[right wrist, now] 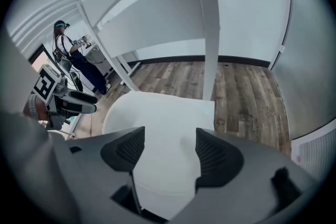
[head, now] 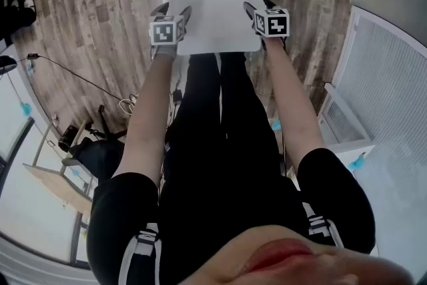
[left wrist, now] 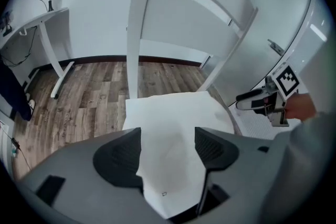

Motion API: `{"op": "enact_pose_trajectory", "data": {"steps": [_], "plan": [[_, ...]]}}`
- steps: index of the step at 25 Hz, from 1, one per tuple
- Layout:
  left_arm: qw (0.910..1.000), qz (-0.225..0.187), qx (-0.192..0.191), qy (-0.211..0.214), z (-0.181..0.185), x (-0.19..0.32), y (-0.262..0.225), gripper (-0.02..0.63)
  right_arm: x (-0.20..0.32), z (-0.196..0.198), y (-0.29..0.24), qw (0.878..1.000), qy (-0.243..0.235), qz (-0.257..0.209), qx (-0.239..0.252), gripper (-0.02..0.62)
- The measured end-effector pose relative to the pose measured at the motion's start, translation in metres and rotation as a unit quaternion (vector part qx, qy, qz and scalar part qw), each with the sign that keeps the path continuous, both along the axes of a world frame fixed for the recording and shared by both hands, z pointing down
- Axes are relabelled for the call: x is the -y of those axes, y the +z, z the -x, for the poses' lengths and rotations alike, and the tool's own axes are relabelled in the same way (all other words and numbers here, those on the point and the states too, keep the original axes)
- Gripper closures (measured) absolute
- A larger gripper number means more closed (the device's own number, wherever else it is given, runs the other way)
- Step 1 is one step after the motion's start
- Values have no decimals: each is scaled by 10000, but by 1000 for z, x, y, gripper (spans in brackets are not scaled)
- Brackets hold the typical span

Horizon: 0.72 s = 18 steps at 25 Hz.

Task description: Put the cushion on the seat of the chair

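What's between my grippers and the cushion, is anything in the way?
Nothing visible. The left gripper and right gripper are both open over the near edge of the cushion, with only air between. The cushion lies on the chair, in front of its backrest.

- This looks like an office or lab workroom.
- A plank floor (left wrist: 94,97) and a bare white wall (left wrist: 94,8) with a dark baseboard (left wrist: 100,59) lie beyond the left claw (left wrist: 167,134).
- A white desk (left wrist: 44,16) on a T-foot leg stands far left of that claw.
- A cable (head: 80,77) trails over the floor, left of the same claw.
- A person (right wrist: 65,44) stands by equipment, far left beyond the right claw (right wrist: 170,134).
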<state>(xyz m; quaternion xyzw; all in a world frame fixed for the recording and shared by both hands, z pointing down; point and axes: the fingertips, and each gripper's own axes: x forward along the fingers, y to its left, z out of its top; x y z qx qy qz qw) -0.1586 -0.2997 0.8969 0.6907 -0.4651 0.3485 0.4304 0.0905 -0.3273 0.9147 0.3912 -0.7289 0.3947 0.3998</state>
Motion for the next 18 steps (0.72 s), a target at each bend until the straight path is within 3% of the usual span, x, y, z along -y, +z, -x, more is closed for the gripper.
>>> {"op": "enact_pose_trajectory", "data": {"steps": [6, 8, 11, 12, 14, 18], "plan": [[9989, -72, -271, 383, -41, -28, -78, 359, -26, 36, -82, 9985, -329, -88, 419, 322], [9980, -116, -323, 527, -53, -35, -106, 396, -34, 44, -111, 9978, -425, -175, 487, 379], [9970, -261, -408, 605, -61, -44, -149, 491, -46, 59, -156, 9957, -587, -438, 571, 531], [9968, -330, -430, 595, -63, -47, -164, 525, -51, 62, -172, 9946, -667, -546, 581, 554], [9959, -548, -419, 579, -68, -50, -195, 567, -58, 67, -203, 9916, -820, -785, 628, 572], [9902, -1131, -358, 738, -73, -53, -260, 591, -65, 73, -268, 9839, -1020, -1228, 803, 578]]}}
